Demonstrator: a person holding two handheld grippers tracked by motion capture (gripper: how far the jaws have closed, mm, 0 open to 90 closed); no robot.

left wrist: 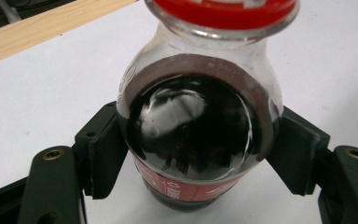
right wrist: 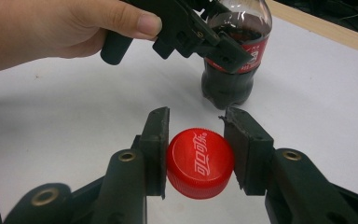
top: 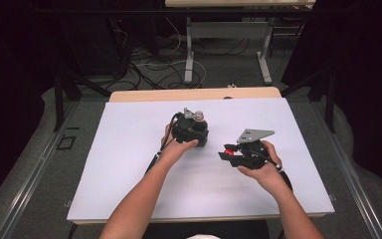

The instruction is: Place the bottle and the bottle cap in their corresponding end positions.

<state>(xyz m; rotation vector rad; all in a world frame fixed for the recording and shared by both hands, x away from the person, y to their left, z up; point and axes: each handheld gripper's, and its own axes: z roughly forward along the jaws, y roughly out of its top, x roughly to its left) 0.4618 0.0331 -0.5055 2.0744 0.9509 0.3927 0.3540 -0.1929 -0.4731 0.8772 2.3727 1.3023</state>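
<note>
A small cola bottle point(left wrist: 191, 130) with dark liquid and a red label stands upright on the white table top point(top: 129, 174). My left gripper point(left wrist: 200, 154) is shut on the bottle at its shoulder, one pad on each side. In the right gripper view, the left gripper point(right wrist: 219, 46) comes down from above onto the bottle point(right wrist: 233, 70). The bottle's red screw cap point(right wrist: 200, 161) is off and pinched sideways in my right gripper point(right wrist: 200, 151), a little above the table and to the right of the bottle. In the high view, the left gripper point(top: 191, 130) sits mid-table and the right gripper point(top: 227, 152) beside it.
A white sheet covers the table, with a wooden strip point(top: 194, 93) showing along its far edge. Beyond it, cables point(top: 154, 69) lie on the floor around the legs of another table point(top: 189, 55). Dark frame rails run along both sides.
</note>
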